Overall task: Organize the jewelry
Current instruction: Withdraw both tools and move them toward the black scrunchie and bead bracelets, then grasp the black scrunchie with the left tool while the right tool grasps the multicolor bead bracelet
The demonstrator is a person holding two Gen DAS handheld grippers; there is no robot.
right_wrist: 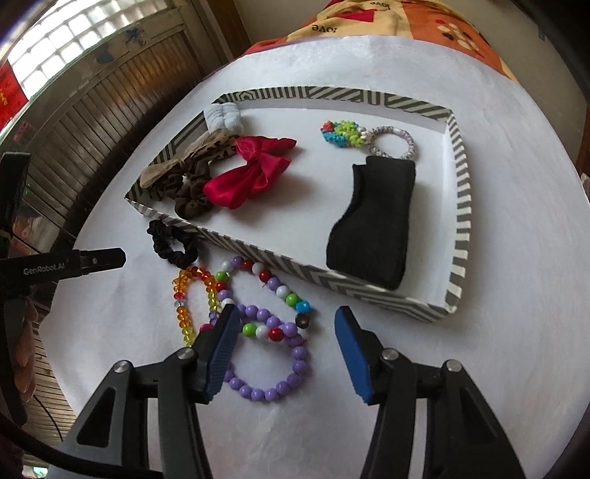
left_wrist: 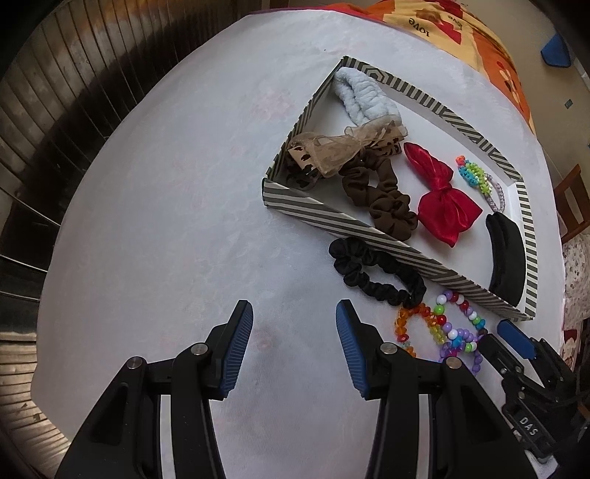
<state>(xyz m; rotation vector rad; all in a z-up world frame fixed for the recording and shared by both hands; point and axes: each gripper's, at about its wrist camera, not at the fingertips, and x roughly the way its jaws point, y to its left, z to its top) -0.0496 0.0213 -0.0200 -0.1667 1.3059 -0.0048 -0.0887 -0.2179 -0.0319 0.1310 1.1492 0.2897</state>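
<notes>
A striped box (right_wrist: 280,262) (left_wrist: 332,219) on the white table holds a black headband (right_wrist: 372,224), a red bow (right_wrist: 250,173), brown scrunchies (left_wrist: 379,191), a pale blue band (left_wrist: 363,94) and a small beaded ring (right_wrist: 391,145). In front of the box lie a black scrunchie (right_wrist: 171,245) (left_wrist: 372,271), an orange bead bracelet (right_wrist: 191,298), a multicolour bead bracelet (right_wrist: 273,291) and a purple bead bracelet (right_wrist: 273,372). My right gripper (right_wrist: 284,350) is open, just above the purple bracelet. My left gripper (left_wrist: 295,350) is open and empty over bare table, left of the bracelets (left_wrist: 446,328).
The table (left_wrist: 166,221) is round with a white cloth. A patterned orange cloth (right_wrist: 424,22) lies at its far edge. A wooden slatted wall (right_wrist: 92,121) stands to the left. A wooden chair (left_wrist: 571,199) is at the right.
</notes>
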